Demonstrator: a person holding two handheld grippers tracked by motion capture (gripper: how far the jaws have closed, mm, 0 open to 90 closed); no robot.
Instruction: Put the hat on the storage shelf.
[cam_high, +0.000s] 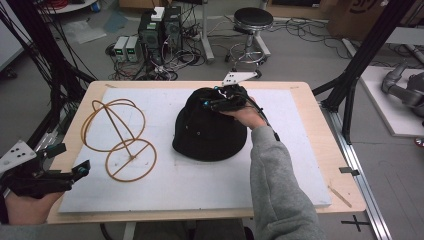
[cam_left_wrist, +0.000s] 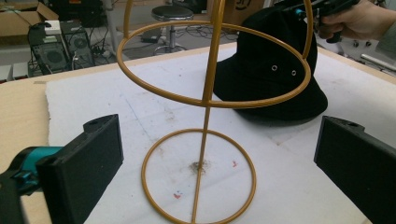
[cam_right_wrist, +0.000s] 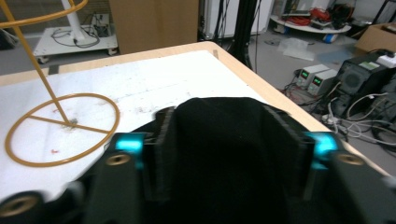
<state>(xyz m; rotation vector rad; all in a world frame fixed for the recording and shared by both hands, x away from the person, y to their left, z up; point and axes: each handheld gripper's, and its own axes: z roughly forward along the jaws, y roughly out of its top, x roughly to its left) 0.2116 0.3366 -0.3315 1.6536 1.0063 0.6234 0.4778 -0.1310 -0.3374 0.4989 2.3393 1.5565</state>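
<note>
Right claw (cam_high: 216, 101) clamped on the crown of the black fabric bucket hat (cam_high: 210, 131), a fold of cloth bunched between its jaws, probably for lifting it off the white foam-covered bench (cam_high: 200, 185). Left claw (cam_high: 82, 169) wide open and empty near the bench's corner, facing the gold wire hat stand (cam_high: 120, 137) just beside the hat, seemingly ready to steady it.

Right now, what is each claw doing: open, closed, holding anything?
Left claw: open, holding nothing, aimed at the gold wire stand.
Right claw: closed on the crown of the black hat.
</note>
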